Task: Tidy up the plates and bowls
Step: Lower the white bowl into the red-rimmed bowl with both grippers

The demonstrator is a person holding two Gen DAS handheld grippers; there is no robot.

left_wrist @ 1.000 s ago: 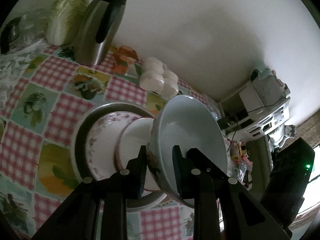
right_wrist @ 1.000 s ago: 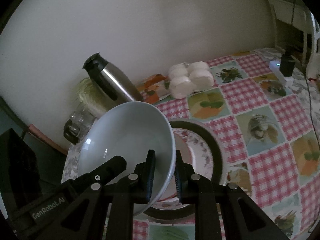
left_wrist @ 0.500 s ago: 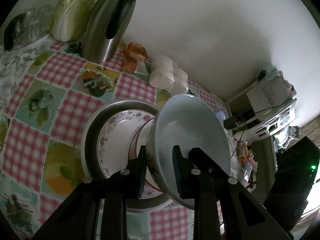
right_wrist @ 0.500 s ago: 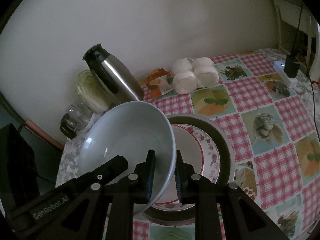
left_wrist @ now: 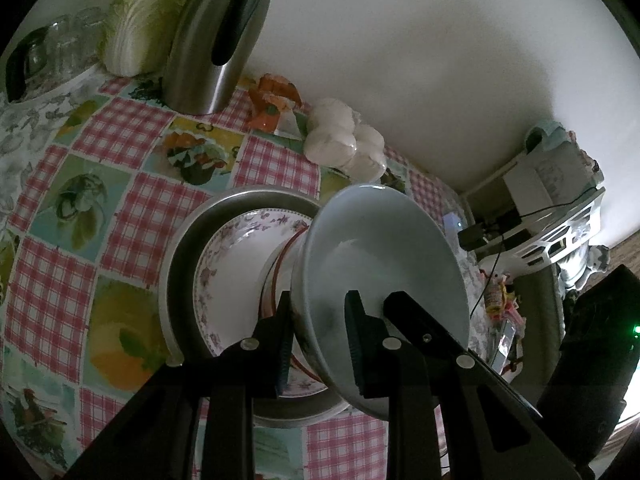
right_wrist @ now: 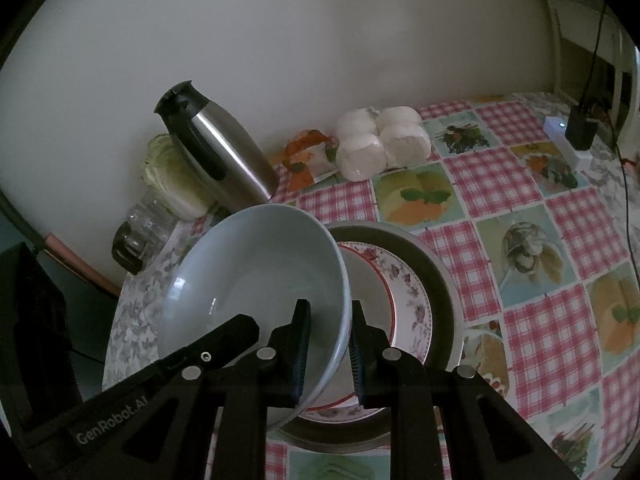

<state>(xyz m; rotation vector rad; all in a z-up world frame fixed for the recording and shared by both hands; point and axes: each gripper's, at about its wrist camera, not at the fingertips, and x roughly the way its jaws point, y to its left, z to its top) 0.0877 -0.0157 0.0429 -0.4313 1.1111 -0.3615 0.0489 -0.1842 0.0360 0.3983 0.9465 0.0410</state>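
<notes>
A large pale blue-white bowl (left_wrist: 384,264) is held by both grippers above a stack of dishes. My left gripper (left_wrist: 318,344) is shut on its near rim; my right gripper (right_wrist: 328,348) is shut on the opposite rim of the bowl (right_wrist: 256,280). Below lies a grey metal pan (left_wrist: 180,280) holding a floral-rimmed plate (left_wrist: 228,272) with a red-rimmed plate (right_wrist: 376,304) on top. The pan (right_wrist: 436,280) and floral plate (right_wrist: 412,292) show in the right wrist view too. The bowl hides part of the stack.
A steel thermos jug (left_wrist: 216,44), a cabbage (left_wrist: 144,20), glass jars (left_wrist: 56,48), an orange packet (left_wrist: 272,100) and wrapped white rolls (left_wrist: 344,144) stand along the wall on the checked tablecloth (left_wrist: 132,216). A power strip with charger (right_wrist: 572,140) lies at the far right.
Both grippers have carried the bowl forward toward the stack; the stack and the wall-side objects now look closer. Both grips are unchanged.
</notes>
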